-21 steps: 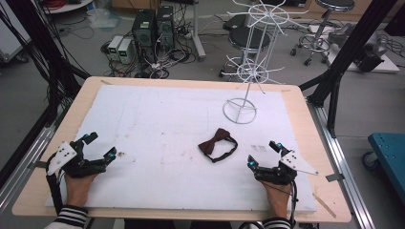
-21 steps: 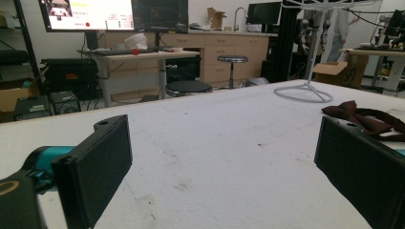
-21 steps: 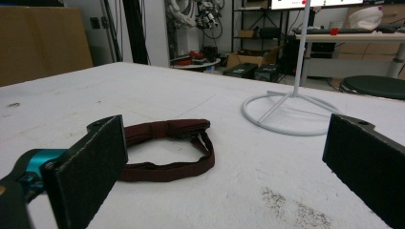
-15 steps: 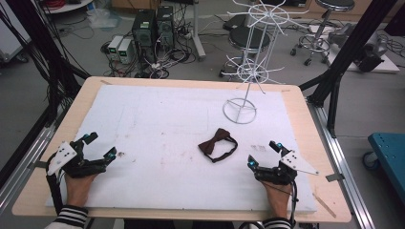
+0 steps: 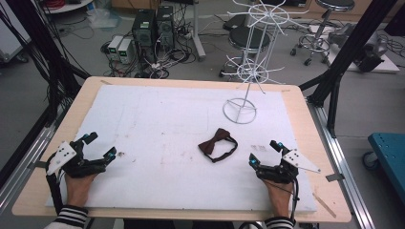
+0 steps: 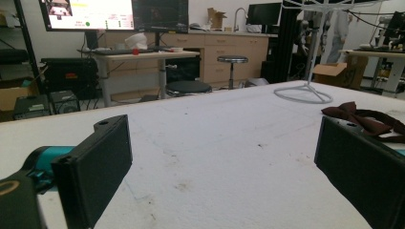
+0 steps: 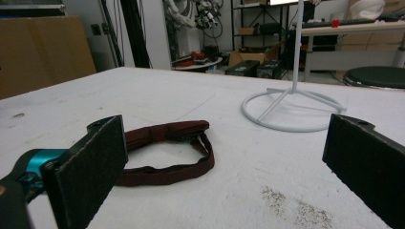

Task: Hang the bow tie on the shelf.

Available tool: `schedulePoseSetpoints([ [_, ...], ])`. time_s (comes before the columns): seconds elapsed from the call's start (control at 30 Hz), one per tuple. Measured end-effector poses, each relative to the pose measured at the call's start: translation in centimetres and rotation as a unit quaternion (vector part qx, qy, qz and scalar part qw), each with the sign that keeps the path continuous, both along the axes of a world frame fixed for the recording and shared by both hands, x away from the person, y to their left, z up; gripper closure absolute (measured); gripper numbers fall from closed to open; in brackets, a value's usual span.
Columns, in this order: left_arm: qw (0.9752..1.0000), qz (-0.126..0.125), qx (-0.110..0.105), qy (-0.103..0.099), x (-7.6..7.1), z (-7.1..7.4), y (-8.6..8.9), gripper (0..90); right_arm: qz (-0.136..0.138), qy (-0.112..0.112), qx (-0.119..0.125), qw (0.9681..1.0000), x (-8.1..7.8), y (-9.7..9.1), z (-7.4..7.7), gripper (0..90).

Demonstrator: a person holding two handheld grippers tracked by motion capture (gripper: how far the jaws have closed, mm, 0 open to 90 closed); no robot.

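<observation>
1. The left gripper (image 5: pixel 99 146) rests on the white mat (image 5: pixel 157 119), jaws spread wide with nothing between them.
2. The brown bow tie (image 5: pixel 218 144) lies flat (strap looped) well to that claw's right, just left of the right gripper (image 5: pixel 264 153).
3. The right gripper's jaws stand apart, empty; the white wire stand (image 5: pixel 240 110) sits beyond it.

A light wooden table (image 5: pixel 305 119) carries a white foam sheet (image 5: pixel 157 124) that covers nearly all of its top, leaving a bare wood border along the edges. On the sheet, a brown bow tie (image 5: pixel 218 144) with its strap looped lies right of centre toward the near edge. A white wire rack (image 5: pixel 248 71) stands by its ring base toward the far right corner, apart from the bow tie.
</observation>
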State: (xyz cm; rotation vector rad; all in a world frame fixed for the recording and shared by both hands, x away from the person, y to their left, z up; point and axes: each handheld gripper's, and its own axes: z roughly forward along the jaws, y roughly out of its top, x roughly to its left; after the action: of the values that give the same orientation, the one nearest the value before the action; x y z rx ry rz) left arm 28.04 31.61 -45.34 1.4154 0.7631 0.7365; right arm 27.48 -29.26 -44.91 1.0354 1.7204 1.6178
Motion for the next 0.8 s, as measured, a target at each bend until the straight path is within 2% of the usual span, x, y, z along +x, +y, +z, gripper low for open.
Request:
schedulePoseSetpoints([
  [0.13,1.0000,0.000,-0.001,0.000,0.0,0.0,0.0,6.0,0.006,0.004,0.008,0.9999,0.1,-0.1,0.5,0.7],
  [0.23,1.0000,0.000,-0.002,0.001,0.0,0.0,0.0,6.0,0.010,0.005,0.004,0.9999,0.4,-0.1,1.0,0.7],
  [0.4,1.0000,0.001,-0.003,0.001,0.0,0.0,0.1,6.0,0.017,0.011,-0.012,0.9997,0.7,-0.2,2.3,0.7],
  [0.53,1.0000,0.001,-0.003,0.000,0.0,0.0,0.1,6.0,0.035,0.020,-0.031,0.9987,1.1,0.1,3.8,0.7],
  [0.57,1.0000,0.001,-0.003,0.000,0.0,0.0,0.1,6.0,0.038,0.017,-0.037,0.9984,1.3,0.2,4.1,0.7],
  [0.7,1.0000,-0.001,-0.003,0.002,0.0,0.0,0.1,6.0,0.052,0.024,-0.052,0.9970,1.8,0.5,5.0,0.7],
  [0.8,1.0000,-0.001,-0.003,0.002,0.0,0.0,0.1,6.0,0.076,0.029,-0.073,0.9940,2.6,1.2,6.3,0.7],
])
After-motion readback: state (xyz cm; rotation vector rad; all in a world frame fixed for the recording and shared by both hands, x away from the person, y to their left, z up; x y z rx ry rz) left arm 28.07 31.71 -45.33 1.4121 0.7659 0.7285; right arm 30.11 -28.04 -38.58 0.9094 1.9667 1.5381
